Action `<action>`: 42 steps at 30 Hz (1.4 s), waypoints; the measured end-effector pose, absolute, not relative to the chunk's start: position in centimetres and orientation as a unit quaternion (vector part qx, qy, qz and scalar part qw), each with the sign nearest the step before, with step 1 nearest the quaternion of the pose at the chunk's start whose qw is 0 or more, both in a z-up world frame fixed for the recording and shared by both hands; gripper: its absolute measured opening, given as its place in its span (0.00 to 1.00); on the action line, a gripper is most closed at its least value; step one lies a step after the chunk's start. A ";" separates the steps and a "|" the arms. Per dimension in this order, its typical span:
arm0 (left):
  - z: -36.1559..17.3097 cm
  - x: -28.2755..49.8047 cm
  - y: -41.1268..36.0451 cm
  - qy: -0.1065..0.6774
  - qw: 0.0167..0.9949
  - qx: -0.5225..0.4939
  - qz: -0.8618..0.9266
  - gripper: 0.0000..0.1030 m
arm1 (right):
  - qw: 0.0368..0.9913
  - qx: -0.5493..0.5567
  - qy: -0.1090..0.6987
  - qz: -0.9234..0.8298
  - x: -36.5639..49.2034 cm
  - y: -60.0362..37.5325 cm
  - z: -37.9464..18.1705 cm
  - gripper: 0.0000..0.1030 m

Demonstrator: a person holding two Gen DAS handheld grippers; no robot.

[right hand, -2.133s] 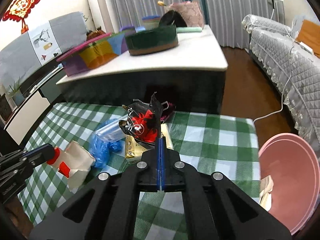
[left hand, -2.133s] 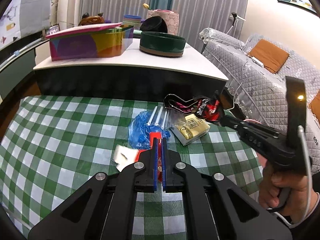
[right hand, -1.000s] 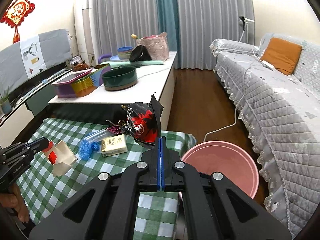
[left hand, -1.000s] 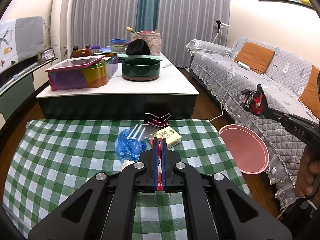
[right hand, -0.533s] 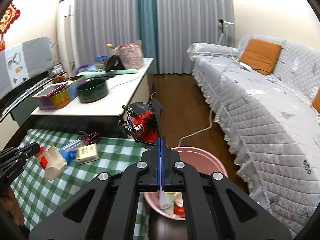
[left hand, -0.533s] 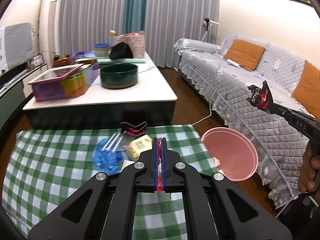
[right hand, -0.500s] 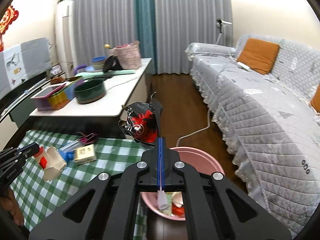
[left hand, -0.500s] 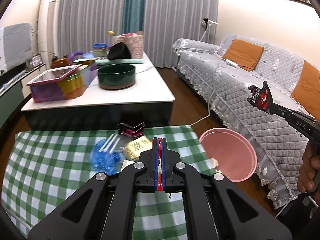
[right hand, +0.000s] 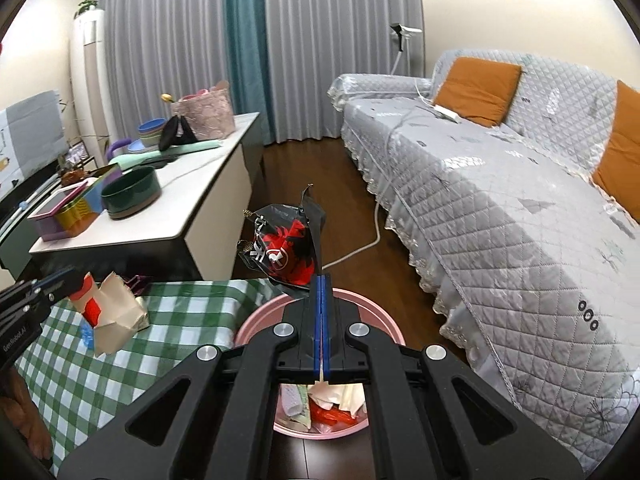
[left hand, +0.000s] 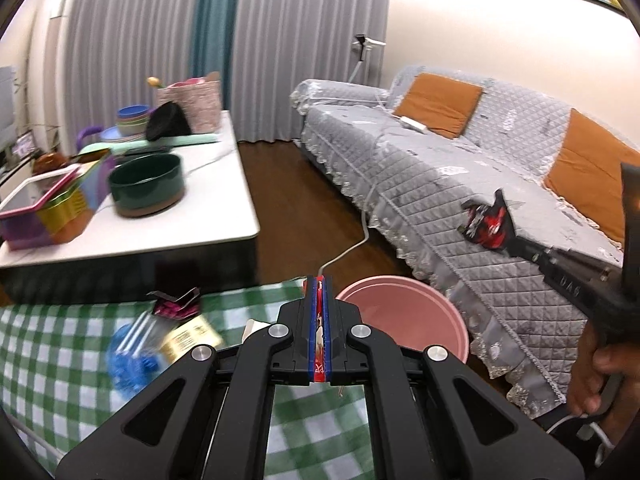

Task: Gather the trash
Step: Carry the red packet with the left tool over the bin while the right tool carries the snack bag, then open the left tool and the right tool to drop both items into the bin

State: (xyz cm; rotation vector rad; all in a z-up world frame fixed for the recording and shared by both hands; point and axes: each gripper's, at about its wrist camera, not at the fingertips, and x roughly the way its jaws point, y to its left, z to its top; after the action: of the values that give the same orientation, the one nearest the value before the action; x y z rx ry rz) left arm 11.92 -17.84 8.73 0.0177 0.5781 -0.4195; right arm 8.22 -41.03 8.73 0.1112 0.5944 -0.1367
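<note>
The black-and-red wrapper (right hand: pixel 286 250) is a crinkled, glossy foil packet with a torn, pointed top edge. It is pinched at its lower corner in the right gripper (right hand: pixel 321 292), whose blue-padded jaws are clenched on it, and it hangs in the air above the far rim of the pink bin (right hand: pixel 256 320). The pink bin is a round, smooth plastic tub on the dark wood floor, and it already holds crumpled white paper and red and pale scraps.

To the left of the pink bin, the left gripper (left hand: pixel 318 292) is clamped on a folded cream-and-red paper carton (right hand: pixel 112 312) with creased, open flaps. In the left wrist view only a thin red-and-white strip of the carton shows between the closed jaws. The carton hangs over the tabletop (right hand: pixel 92 364), which is covered in a green-and-white checked cloth and ends just beside the pink bin.

More trash lies on the tabletop, left of the pink bin: a blue crumpled plastic bag (left hand: pixel 130 356), a small gold-printed box (left hand: pixel 192 338) and a black-and-pink folded wrapper (left hand: pixel 176 306).

Beyond the pink bin stands a white-topped low table (right hand: pixel 192 208) with a round dark green bowl (right hand: pixel 130 196) and a multicoloured tin (right hand: pixel 68 210). To the right of the pink bin is a sofa under a grey quilted cover (right hand: pixel 500 220) with orange cushions. A white cable (right hand: pixel 362 248) runs across the floor behind the pink bin.
</note>
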 end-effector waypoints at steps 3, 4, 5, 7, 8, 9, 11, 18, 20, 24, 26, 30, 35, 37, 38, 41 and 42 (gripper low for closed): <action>8.8 12.8 -19.2 0.284 0.933 0.008 -0.221 0.02 | 0.949 0.059 0.299 -0.077 8.5 -41.7 8.3 0.00; 8.8 13.1 -19.8 0.286 0.931 0.008 -0.227 0.02 | 0.948 0.061 0.301 -0.080 8.7 -41.9 8.1 0.00; 8.7 13.4 -20.2 0.287 0.930 0.008 -0.230 0.02 | 0.948 0.062 0.303 -0.082 8.8 -42.1 8.1 0.00; 8.5 14.0 -21.2 0.291 0.927 0.011 -0.238 0.02 | 0.945 0.067 0.307 -0.088 9.1 -42.5 7.7 0.00; 8.4 14.3 -21.7 0.293 0.925 0.012 -0.241 0.02 | 0.944 0.068 0.309 -0.090 9.3 -42.7 7.6 0.00; 8.3 14.5 -22.0 0.294 0.924 0.013 -0.243 0.02 | 0.943 0.070 0.312 -0.092 9.4 -42.9 7.4 0.00; 8.1 15.0 -22.9 0.298 0.922 0.017 -0.248 0.02 | 0.942 0.073 0.315 -0.095 9.7 -43.2 7.1 0.00; 7.0 16.1 -25.4 0.311 0.914 0.028 -0.261 0.02 | 0.938 0.082 0.323 -0.099 10.5 -44.1 6.4 0.00; 6.7 16.5 -26.0 0.314 0.912 0.031 -0.263 0.02 | 0.937 0.083 0.325 -0.099 10.7 -44.3 6.2 0.00; 6.1 17.0 -26.7 0.319 0.909 0.035 -0.267 0.02 | 0.935 0.087 0.329 -0.100 11.1 -44.7 5.8 0.00; 6.0 17.1 -27.2 0.321 0.908 0.036 -0.268 0.02 | 0.934 0.090 0.330 -0.101 11.1 -44.9 5.7 0.00; 5.9 17.3 -27.9 0.325 0.904 0.039 -0.275 0.02 | 0.933 0.097 0.332 -0.097 11.2 -45.1 5.5 0.02; 6.0 17.7 -28.1 0.333 0.903 0.037 -0.270 0.23 | 0.930 0.095 0.338 -0.106 11.4 -45.1 5.1 0.44; 6.1 17.6 -27.4 0.334 0.904 0.028 -0.266 0.23 | 0.930 0.099 0.336 -0.109 11.4 -45.2 5.2 0.47; 6.1 17.5 -27.2 0.334 0.904 0.027 -0.264 0.23 | 0.930 0.101 0.335 -0.109 11.3 -45.2 5.3 0.47; 6.2 17.0 -25.8 0.334 0.906 0.025 -0.257 0.23 | 0.932 0.103 0.331 -0.108 11.3 -44.9 5.5 0.47; 6.3 16.7 -25.3 0.335 0.907 0.026 -0.255 0.23 | 0.932 0.102 0.330 -0.107 11.3 -44.8 5.6 0.47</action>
State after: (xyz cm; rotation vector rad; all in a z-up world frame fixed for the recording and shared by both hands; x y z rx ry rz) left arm 16.74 -25.32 6.27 0.0528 0.6908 -0.5255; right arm 11.30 -44.77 5.58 0.2095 0.6764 -0.2185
